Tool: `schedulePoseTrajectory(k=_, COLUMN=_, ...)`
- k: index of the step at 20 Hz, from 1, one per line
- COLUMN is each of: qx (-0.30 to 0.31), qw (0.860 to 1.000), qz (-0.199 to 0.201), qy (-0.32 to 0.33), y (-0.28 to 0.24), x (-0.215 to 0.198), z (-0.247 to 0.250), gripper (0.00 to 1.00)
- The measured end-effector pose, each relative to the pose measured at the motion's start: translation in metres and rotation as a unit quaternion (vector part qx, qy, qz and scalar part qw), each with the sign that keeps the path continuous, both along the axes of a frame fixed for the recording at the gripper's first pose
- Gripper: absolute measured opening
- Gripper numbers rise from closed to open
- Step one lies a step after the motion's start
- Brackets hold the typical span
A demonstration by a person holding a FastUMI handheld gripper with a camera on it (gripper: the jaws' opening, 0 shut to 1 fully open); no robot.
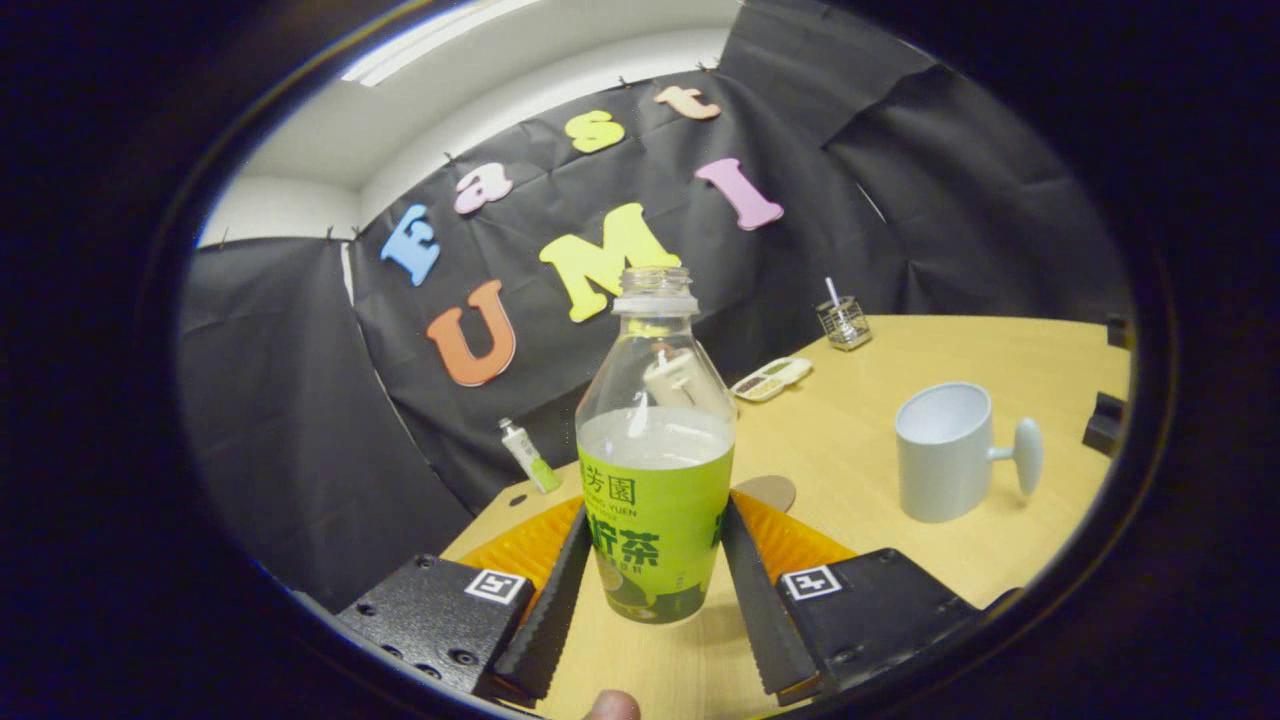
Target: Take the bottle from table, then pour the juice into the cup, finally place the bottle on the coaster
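Small tube [530,456], flat tray [771,378], wire holder [844,322] — all on the wooden table [960,350].

Dim booth light, strong fisheye bending

A: Where did the bottle [655,470] stand?

B: Upright between the fingers [560,590], uncapped, clear plastic with a green label, pale liquid filling it to just above the label. Both fingers pressed against its sides.

A: And the cup [945,450]?

B: At about two o'clock from the bottle, on the desk [900,560]. A pale grey mug, upright, open mouth up, its knob-ended handle pointing to three o'clock.

A: The coaster [768,490]?

B: A flat brown disc just behind the bottle at one o'clock, partly hidden.
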State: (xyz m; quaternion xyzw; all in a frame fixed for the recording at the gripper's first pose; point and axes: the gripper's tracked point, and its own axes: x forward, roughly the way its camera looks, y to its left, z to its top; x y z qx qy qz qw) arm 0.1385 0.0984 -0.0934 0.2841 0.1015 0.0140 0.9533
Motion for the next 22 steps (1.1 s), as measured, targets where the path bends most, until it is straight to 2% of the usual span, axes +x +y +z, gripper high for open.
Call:
schedulePoseTrajectory(k=3, qx=0.105, qw=0.994, qz=0.015, qy=-0.015, y=0.005, x=0.007, z=0.008, gripper=0.78)
schedulePoseTrajectory(k=6, qx=0.178, qw=0.984, qz=0.011, qy=-0.008, y=0.005, x=0.015, z=0.006, gripper=0.78)
schedulePoseTrajectory(k=11, qx=0.267, qw=0.964, qz=0.016, qy=0.004, y=0.013, x=0.018, z=0.004, gripper=0.78)
schedulePoseTrajectory(k=16, qx=0.344, qw=0.939, qz=0.001, qy=-0.002, y=0.007, x=0.025, z=0.016, gripper=0.78)
schedulePoseTrajectory(k=22, qx=0.429, qw=0.903, qz=-0.014, qy=-0.005, y=0.007, x=0.026, z=0.032, gripper=0.78)
